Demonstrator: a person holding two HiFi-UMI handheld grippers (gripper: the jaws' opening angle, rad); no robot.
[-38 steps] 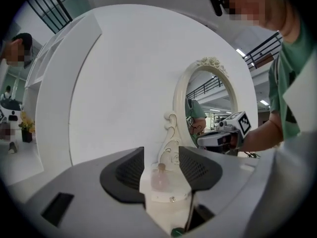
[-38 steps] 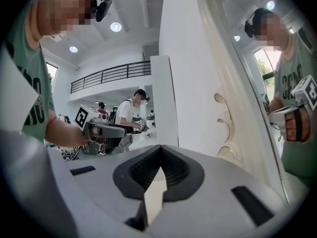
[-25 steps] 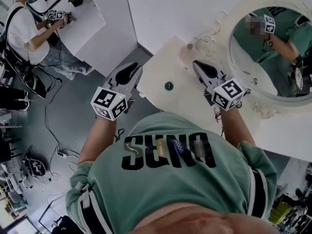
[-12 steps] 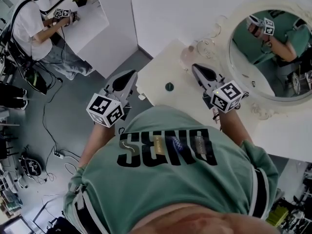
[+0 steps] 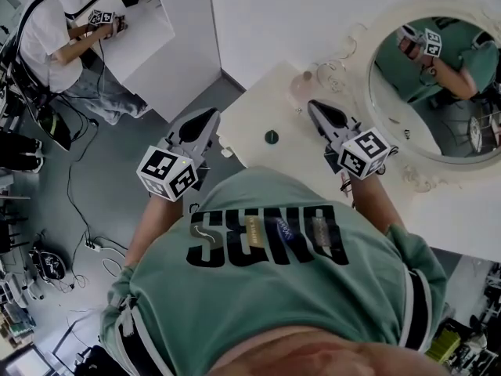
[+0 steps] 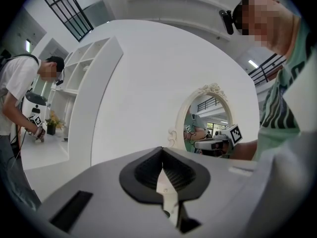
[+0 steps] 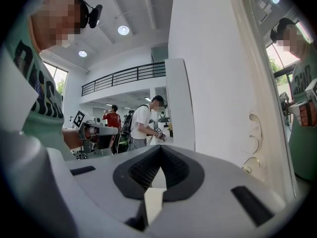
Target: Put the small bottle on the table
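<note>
**Far left.** A second person (image 5: 47, 45) is seen at a white counter (image 5: 137, 34), well apart from the work. No part in the task is taken.

**Left gripper** (image 5: 211, 116). It is held level over the grey floor (image 5: 117, 155), just off the left edge of the table (image 5: 254, 104). The fingers (image 6: 143, 170) are pressed together and nothing is held between them.

**Small bottle** (image 5: 271, 137). This is taken to be the dark green round item, seen from above. It stands on the table between the two grippers and is touched by neither.

**Pale pink bottle** (image 5: 300, 87). It is set further back on the table, just ahead of the right gripper's tip.

**Right gripper** (image 5: 315, 106). It is held above the table and tipped slightly downward. The fingers (image 7: 143, 172) are closed, and no object is seen in them.

**Mirror** (image 5: 438, 108). It is round with an ornate white frame and stands at the right end of the table.

**Step in hand (judged).** The placement appears to be done, and only a clean withdrawal is left.
- Both pairs of fingers are best kept shut and drawn back along their own lines.
- The left gripper should be carried away from the table edge, so that the table is not jarred.
- The right gripper should be lifted before it is pulled back, so that the pale pink bottle is not brushed.
- The small bottle should be left upright.
</note>
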